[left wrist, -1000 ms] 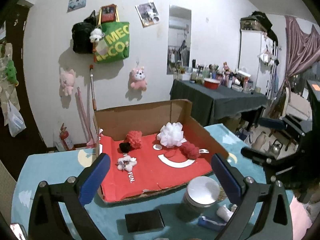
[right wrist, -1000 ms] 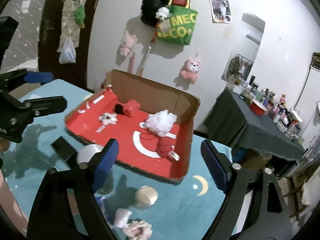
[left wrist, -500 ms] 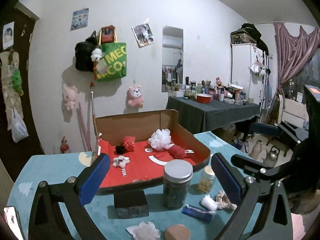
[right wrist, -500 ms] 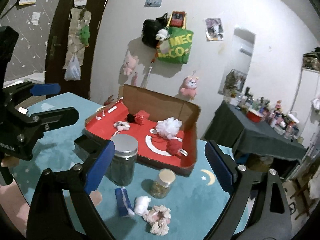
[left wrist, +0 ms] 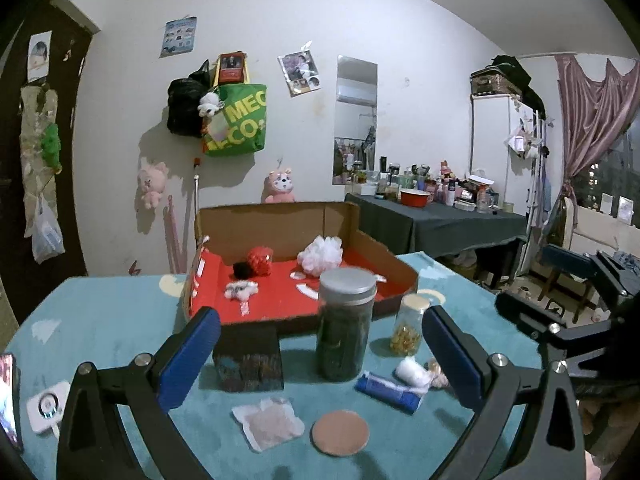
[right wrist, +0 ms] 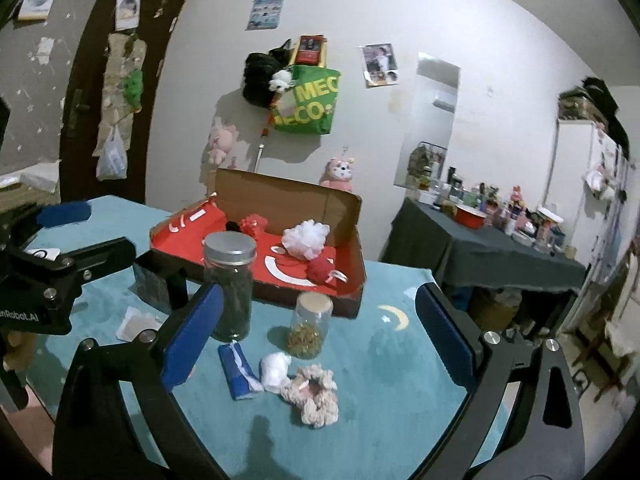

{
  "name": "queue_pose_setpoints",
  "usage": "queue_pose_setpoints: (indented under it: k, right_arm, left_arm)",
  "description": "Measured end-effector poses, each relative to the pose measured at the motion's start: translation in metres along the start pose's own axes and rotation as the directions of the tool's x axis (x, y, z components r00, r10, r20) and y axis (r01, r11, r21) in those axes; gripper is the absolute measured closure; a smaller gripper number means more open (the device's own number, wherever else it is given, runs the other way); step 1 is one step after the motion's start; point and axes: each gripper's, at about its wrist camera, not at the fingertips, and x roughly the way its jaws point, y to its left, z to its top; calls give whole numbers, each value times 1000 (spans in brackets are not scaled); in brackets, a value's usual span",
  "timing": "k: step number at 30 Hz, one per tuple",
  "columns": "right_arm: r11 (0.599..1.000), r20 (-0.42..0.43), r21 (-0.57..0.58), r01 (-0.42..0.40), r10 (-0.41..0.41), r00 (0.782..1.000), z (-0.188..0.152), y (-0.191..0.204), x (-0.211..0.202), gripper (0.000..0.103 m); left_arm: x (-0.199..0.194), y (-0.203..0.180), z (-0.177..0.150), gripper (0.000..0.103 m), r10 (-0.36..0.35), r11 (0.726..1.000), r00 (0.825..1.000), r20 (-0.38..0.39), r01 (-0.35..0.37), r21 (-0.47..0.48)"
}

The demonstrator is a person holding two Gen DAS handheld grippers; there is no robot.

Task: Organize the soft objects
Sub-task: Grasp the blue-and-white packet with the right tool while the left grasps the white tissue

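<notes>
Presently, both grippers hang above a table covered in a teal, short-piled cloth. The left gripper has its blue-padded fingers spread wide with nothing between them; the right gripper is likewise spread wide and holds nothing.

At the far side of the table sits a shallow cardboard box with a red printed lining and a raised brown back flap. Inside it lie a white ruffled puff, a red knitted ball touching a small black pompom, a small white fluffy toy, and, in the right wrist view, a red yarn bundle near the right wall.

In front of the box, on the cloth, stand a tall glass jar with a grey metal lid and dark contents, and a shorter glass jar with yellowish contents. Beside the tall jar rests a dark rectangular block.

Soft items lie loose nearest the grippers: a blue rolled cloth, a white cotton wad just beside it, and a pink crinkled scrunchie touching the wad. The left wrist view adds a flat round tan pad and a square white gauze-like sachet.
</notes>
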Motion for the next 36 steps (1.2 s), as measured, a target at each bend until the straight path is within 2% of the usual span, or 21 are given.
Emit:
queue_pose_setpoints:
  k: [9, 16, 25, 36]
  right_arm:
    - [998, -10, 50, 34, -34, 999, -36, -3, 5, 5]
    - [995, -78, 97, 25, -17, 997, -60, -5, 21, 5]
    - [994, -139, 105, 36, -22, 990, -81, 0, 34, 5]
    - [992, -192, 126, 29, -4, 981, -96, 2, 43, 5]
  left_arm:
    - [12, 5, -40, 0, 47, 998, 997, -54, -49, -32]
    - [17, 2, -60, 0, 68, 997, 995, -78, -70, -19]
    - [30, 4, -75, 0, 90, 995, 987, -136, -94, -26]
    - [38, 11, -78, 0, 94, 993, 976, -197, -107, -55]
